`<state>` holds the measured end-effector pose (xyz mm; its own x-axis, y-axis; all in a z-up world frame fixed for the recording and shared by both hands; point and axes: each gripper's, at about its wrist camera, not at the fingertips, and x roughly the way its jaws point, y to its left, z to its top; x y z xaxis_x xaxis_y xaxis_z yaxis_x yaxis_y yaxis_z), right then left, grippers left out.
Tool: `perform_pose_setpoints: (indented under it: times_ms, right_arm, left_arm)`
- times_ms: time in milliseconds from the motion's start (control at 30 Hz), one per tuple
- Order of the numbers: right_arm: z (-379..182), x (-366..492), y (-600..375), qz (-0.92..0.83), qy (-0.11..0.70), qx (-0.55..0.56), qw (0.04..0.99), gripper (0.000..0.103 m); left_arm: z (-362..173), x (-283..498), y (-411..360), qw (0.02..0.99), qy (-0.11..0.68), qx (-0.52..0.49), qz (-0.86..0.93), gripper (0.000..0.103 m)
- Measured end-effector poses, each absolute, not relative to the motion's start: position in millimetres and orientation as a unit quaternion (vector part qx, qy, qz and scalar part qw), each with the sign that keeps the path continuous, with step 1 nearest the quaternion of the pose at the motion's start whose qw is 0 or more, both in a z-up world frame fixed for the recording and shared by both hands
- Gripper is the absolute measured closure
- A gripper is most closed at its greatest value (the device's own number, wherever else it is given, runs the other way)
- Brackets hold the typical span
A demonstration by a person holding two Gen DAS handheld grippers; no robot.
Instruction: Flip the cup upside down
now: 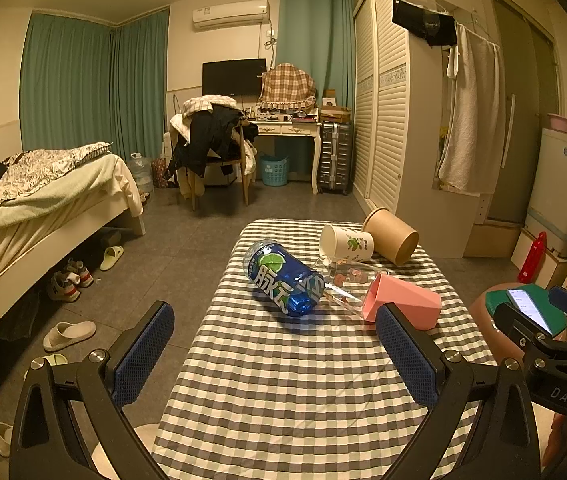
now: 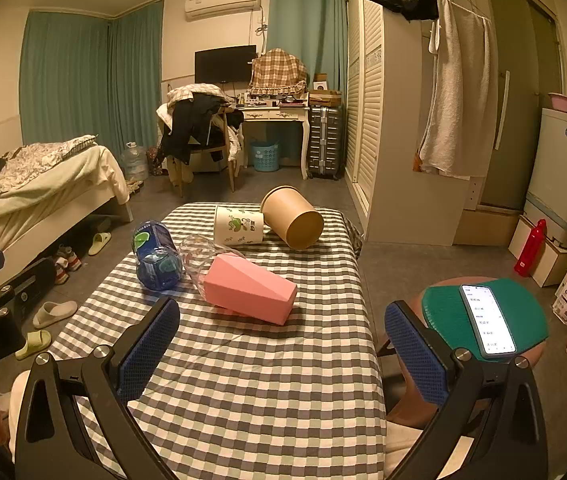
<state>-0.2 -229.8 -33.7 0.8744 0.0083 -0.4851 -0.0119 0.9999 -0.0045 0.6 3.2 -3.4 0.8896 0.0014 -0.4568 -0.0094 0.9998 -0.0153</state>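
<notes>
Several cups lie on their sides on the checked table (image 1: 283, 380) (image 2: 267, 380): a pink faceted cup (image 1: 403, 306) (image 2: 249, 288), a clear glass (image 1: 343, 280) (image 2: 197, 258), a blue cut bottle cup (image 1: 281, 276) (image 2: 157, 256), a white printed paper cup (image 1: 347, 243) (image 2: 239, 225) and a brown paper cup (image 1: 391, 235) (image 2: 293, 216). My left gripper (image 1: 275, 344) is open and empty, short of the blue cup. My right gripper (image 2: 283, 340) is open and empty, just short of the pink cup.
A stool with a green cushion (image 2: 483, 316) and a phone (image 2: 487, 320) stands right of the table. A bed (image 1: 23, 216) is at the left, with slippers (image 1: 69, 334) on the floor. A wardrobe (image 1: 387, 112) stands behind.
</notes>
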Motion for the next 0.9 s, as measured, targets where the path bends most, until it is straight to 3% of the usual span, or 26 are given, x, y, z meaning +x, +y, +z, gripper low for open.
perform_pose_setpoints:
  times_ms: [900]
  right_arm:
    - [-27.7,2.9,-228.5,0.018,0.255,-0.005,0.967,0.0]
  left_arm:
    - [-3.5,0.7,3.2,0.972,0.236,-0.008,0.003,0.0]
